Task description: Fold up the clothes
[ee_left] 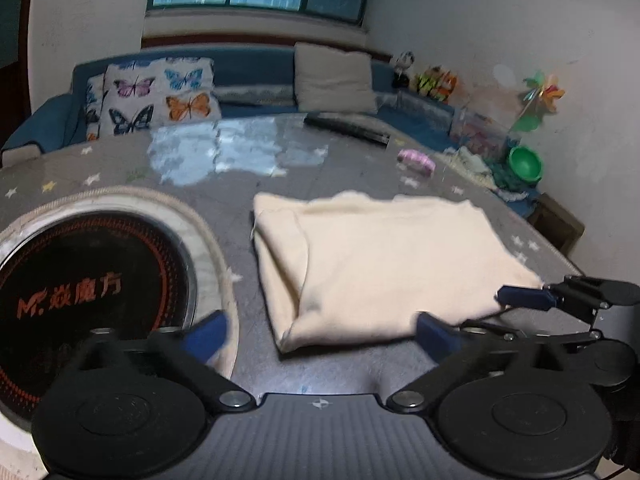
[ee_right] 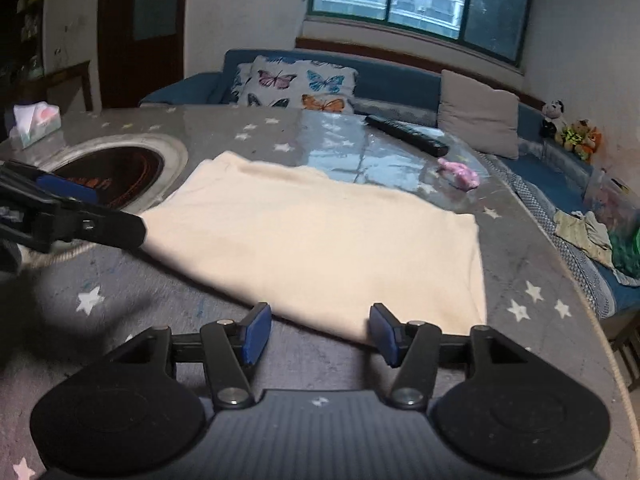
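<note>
Folded cream garment [ee_left: 384,264] flat on star-print table [ee_left: 120,168]. Inset cooktop [ee_left: 92,288] reads "Mr. 焱魔方". Left gripper [ee_left: 320,330], right gripper [ee_right: 316,334]: jaws wide apart, holding nothing.

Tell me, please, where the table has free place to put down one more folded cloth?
Bare patches: the far middle, between the cream cloth and the remote, and the strip right of the cloth toward the table edge. Crowded: left, where the round burner sits, and near the pink toy.
</note>
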`<move>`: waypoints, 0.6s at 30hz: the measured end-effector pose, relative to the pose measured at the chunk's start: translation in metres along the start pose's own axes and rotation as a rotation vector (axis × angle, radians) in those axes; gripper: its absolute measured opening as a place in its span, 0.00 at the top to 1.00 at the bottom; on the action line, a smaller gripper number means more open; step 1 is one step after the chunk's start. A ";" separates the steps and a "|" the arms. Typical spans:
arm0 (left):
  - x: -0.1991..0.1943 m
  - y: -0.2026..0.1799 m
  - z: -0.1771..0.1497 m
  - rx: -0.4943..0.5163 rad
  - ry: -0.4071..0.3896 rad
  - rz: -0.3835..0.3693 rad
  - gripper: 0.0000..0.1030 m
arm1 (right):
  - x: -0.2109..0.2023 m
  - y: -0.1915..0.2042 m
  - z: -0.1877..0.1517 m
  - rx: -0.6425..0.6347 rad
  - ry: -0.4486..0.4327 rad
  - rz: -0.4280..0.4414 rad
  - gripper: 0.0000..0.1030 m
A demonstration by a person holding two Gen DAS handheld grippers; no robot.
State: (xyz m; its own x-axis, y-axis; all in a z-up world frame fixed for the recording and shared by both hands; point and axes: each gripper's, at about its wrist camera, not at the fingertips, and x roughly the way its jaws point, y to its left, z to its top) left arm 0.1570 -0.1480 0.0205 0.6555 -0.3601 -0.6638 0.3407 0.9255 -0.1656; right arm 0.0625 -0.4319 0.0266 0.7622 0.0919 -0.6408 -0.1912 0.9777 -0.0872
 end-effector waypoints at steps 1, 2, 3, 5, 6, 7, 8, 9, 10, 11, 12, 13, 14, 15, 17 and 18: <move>0.000 0.000 0.001 -0.002 -0.005 0.003 0.00 | -0.001 -0.003 0.001 0.015 -0.010 -0.005 0.41; 0.000 0.001 0.002 -0.005 -0.010 0.006 0.00 | -0.001 -0.006 0.003 0.030 -0.019 -0.011 0.38; 0.000 0.001 0.003 -0.007 -0.014 0.008 0.00 | -0.002 -0.009 0.004 0.045 -0.029 -0.016 0.33; 0.000 0.002 0.005 -0.012 -0.024 0.014 0.00 | 0.000 -0.013 0.005 0.072 -0.030 -0.014 0.31; 0.001 0.003 0.006 -0.016 -0.025 0.020 0.00 | 0.002 -0.015 0.004 0.079 -0.024 -0.010 0.30; 0.004 0.006 0.006 -0.025 -0.019 0.033 0.00 | 0.003 -0.015 0.003 0.082 -0.019 -0.011 0.29; 0.008 0.009 0.007 -0.034 -0.014 0.053 0.00 | 0.002 -0.015 0.001 0.082 -0.017 -0.013 0.28; 0.010 0.011 0.006 -0.038 -0.008 0.070 0.00 | 0.002 -0.014 0.000 0.083 -0.015 -0.015 0.24; 0.012 0.013 0.005 -0.040 0.000 0.080 0.00 | 0.002 -0.014 -0.001 0.085 -0.013 -0.017 0.20; 0.014 0.015 0.004 -0.039 0.010 0.095 0.00 | 0.001 -0.014 -0.003 0.089 -0.012 -0.017 0.19; 0.016 0.017 0.001 -0.037 0.025 0.115 0.00 | -0.001 -0.014 -0.004 0.093 -0.012 -0.016 0.19; 0.019 0.019 -0.001 -0.037 0.043 0.133 0.01 | -0.002 -0.014 -0.005 0.098 -0.011 -0.014 0.18; 0.022 0.022 -0.004 -0.044 0.061 0.143 0.00 | -0.003 -0.014 -0.006 0.102 -0.012 -0.012 0.17; 0.023 0.025 -0.007 -0.054 0.074 0.142 0.00 | -0.006 -0.013 -0.006 0.104 -0.014 -0.015 0.15; 0.020 0.025 -0.011 -0.058 0.079 0.150 0.00 | -0.012 -0.011 -0.007 0.104 -0.024 -0.029 0.10; 0.018 0.025 -0.012 -0.060 0.082 0.153 0.00 | -0.016 -0.011 -0.008 0.105 -0.030 -0.036 0.05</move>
State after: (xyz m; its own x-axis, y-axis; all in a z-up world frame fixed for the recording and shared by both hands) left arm 0.1692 -0.1300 -0.0048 0.6387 -0.2058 -0.7414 0.1989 0.9750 -0.0993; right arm 0.0475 -0.4452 0.0318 0.7860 0.0602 -0.6153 -0.0987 0.9947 -0.0287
